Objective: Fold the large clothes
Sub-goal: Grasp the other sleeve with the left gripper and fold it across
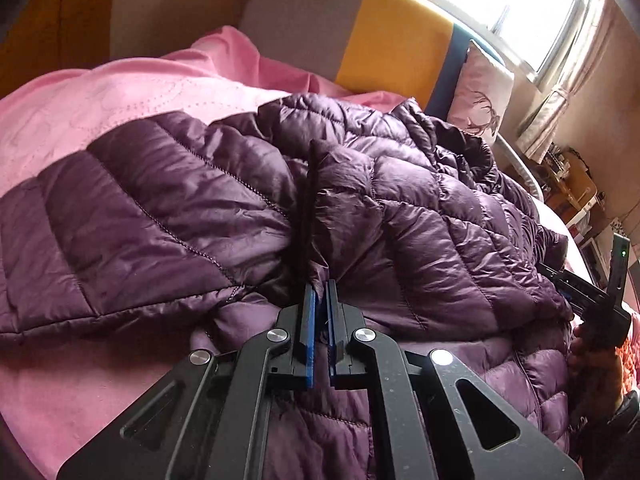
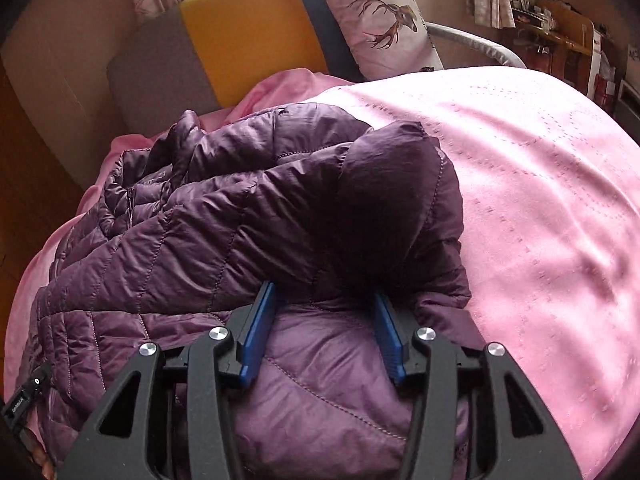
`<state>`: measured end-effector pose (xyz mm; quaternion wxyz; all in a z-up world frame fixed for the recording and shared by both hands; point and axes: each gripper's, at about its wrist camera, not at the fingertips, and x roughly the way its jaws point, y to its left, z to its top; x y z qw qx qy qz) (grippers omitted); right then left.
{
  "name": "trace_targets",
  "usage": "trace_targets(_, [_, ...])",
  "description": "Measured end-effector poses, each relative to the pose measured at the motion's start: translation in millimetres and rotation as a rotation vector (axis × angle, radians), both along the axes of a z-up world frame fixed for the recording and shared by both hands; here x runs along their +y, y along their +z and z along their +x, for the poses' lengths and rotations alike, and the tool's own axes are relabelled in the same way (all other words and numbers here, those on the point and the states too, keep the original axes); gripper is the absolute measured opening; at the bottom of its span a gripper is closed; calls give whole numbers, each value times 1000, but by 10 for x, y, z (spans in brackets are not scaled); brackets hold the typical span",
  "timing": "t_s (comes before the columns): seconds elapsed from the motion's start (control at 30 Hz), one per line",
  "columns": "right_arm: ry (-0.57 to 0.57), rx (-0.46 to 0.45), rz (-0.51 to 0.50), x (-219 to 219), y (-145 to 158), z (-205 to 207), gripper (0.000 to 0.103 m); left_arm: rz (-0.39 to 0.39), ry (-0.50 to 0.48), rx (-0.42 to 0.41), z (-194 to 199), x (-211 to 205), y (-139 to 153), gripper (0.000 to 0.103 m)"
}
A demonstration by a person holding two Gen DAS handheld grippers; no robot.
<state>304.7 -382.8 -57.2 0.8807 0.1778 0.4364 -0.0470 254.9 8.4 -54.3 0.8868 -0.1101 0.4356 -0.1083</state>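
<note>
A purple quilted puffer jacket (image 1: 400, 208) lies crumpled on a pink bedspread (image 1: 100, 112). In the left wrist view my left gripper (image 1: 320, 292) is shut on a thin dark edge of the jacket, which stands up from between the blue pads. In the right wrist view the jacket (image 2: 200, 232) has a puffy sleeve (image 2: 384, 200) folded over its body. My right gripper (image 2: 324, 296) straddles this sleeve at half width. The fabric fills the gap and bulges against both blue pads, whose tips are hidden under the fold.
A grey, yellow and blue headboard (image 2: 240, 32) and a deer-print pillow (image 2: 376, 20) stand at the bed's far end. The pink bedspread (image 2: 540, 200) stretches to the right of the jacket. A cluttered shelf (image 2: 560, 28) and a bright curtained window (image 1: 520, 4) lie beyond. A person's hand (image 1: 592, 360) shows at the right edge.
</note>
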Motion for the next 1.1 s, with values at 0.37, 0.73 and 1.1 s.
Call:
trace_targets(0.37, [99,-112,-5,384,572,-579,91,-69,148,-40,-473,444,237,62])
trace_targets(0.73, [325,-80,-71,1518,398,-1236,92,-145,414,-3,-1166,1467,127,66])
trace_targets(1.1, [326,-86,-89,1673,359,-1349,92,-442,898,-24,-1721,3157,-39,68])
